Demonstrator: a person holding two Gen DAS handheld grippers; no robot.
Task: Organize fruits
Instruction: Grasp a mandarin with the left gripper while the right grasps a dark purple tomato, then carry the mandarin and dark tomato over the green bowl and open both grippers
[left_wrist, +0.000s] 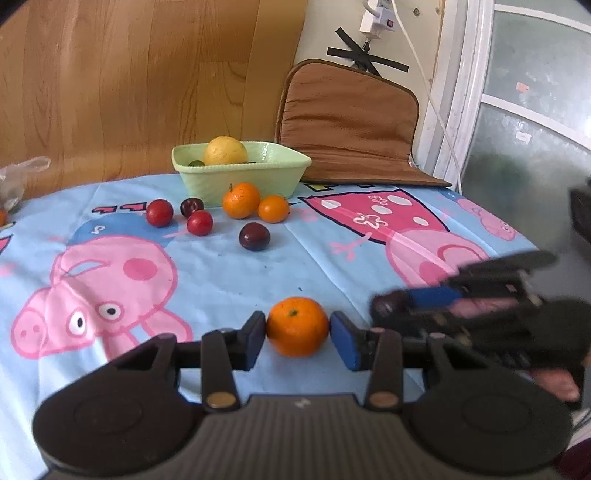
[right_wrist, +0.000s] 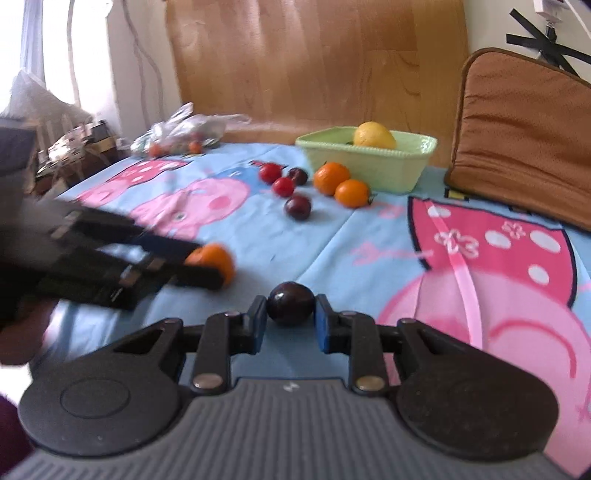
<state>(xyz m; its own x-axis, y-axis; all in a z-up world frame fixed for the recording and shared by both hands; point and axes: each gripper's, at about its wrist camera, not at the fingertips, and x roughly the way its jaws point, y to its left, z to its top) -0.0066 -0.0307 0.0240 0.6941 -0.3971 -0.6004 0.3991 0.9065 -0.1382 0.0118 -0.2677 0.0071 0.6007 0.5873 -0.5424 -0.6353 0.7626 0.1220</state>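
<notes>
Your right gripper (right_wrist: 290, 319) pinches a dark plum (right_wrist: 290, 302) above the cloth (right_wrist: 332, 243). Your left gripper (right_wrist: 207, 264) grips an orange (right_wrist: 218, 258). More fruit lies before the green bowl (right_wrist: 373, 162).

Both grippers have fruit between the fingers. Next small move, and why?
Probably lift both and carry toward the green bowl. The left gripper brackets the orange, the right gripper the dark plum; both fruits look low over the cloth, and the bowl holds only a yellow fruit.
</notes>
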